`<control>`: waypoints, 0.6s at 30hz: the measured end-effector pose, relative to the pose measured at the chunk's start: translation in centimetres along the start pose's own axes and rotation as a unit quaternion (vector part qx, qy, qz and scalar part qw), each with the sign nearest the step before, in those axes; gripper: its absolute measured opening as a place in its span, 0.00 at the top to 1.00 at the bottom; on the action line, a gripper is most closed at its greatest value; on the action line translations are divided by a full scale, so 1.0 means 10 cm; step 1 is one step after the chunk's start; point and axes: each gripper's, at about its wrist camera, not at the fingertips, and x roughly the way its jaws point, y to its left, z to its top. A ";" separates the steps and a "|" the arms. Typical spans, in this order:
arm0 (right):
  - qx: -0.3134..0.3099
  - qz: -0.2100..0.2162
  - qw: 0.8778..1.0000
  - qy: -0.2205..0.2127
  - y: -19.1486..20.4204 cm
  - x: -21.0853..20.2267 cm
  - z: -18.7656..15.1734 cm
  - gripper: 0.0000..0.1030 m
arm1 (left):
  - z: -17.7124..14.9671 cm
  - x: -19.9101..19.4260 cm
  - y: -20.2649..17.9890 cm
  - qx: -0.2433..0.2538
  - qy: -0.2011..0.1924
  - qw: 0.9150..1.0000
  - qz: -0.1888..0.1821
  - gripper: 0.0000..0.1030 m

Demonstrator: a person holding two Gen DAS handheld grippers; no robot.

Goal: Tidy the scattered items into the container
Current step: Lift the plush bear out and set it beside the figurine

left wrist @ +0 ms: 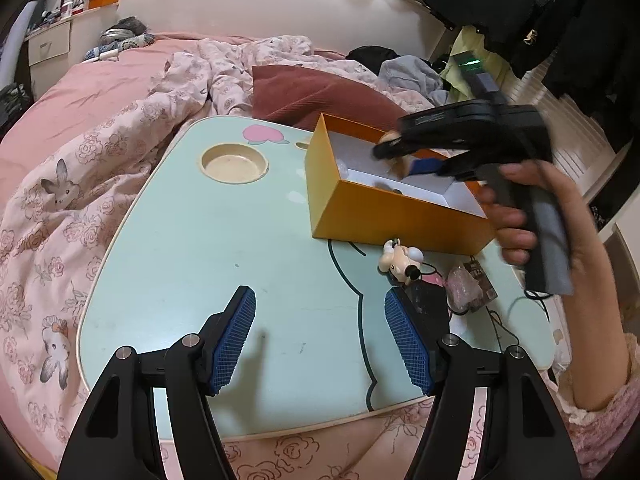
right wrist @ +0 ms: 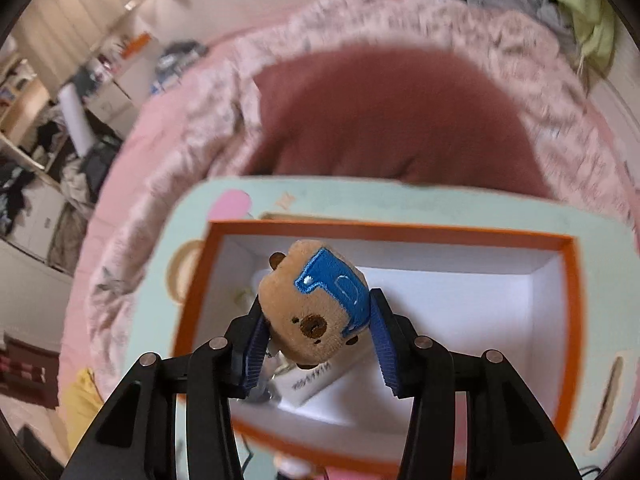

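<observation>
Jaws on my right gripper (right wrist: 318,334) are clamping a small brown plush bear (right wrist: 316,308), its head pinched between the two blue pads, and I am holding it over the open orange box (right wrist: 572,320), whose inside is white. On the bear's head a blue embroidered patch is showing a single letter that looks like "D"; a white tag hanging below the toy is carrying dark print, but it is too blurred for me to read. From the left wrist view my right gripper (left wrist: 404,162) is reaching across the box (left wrist: 384,216) from the right, with my hand (left wrist: 532,216) wrapping its handle and a blur of brown and blue at its tip above the box interior. My left gripper (left wrist: 320,336) is hanging above the pale green desk (left wrist: 240,248) with its jaws spread wide and nothing between them. Just in front of the box on the desk, a small white cartoon figure (left wrist: 402,260) is lying beside a clear crumpled packet (left wrist: 472,286) with a dark label whose digits I cannot make out, and a black cable is trailing near them. Behind the desk a pink floral quilt (left wrist: 80,184) and a dark red pillow (left wrist: 316,96) are lying on the bed.
</observation>
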 end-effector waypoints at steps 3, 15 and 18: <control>-0.017 0.018 0.999 -0.037 0.03 -0.36 -0.19 0.54 | 0.00 -0.01 -0.01 0.001 -0.001 1.000 0.001 0.34; -0.015 0.062 0.998 -0.013 -0.12 -0.54 -1.36 0.53 | -0.03 0.03 -0.09 0.007 0.007 1.000 -0.003 0.34; -0.019 0.049 0.998 -0.019 -0.13 -0.52 -1.47 0.50 | -0.04 0.03 -0.15 0.015 0.007 1.000 -0.003 0.34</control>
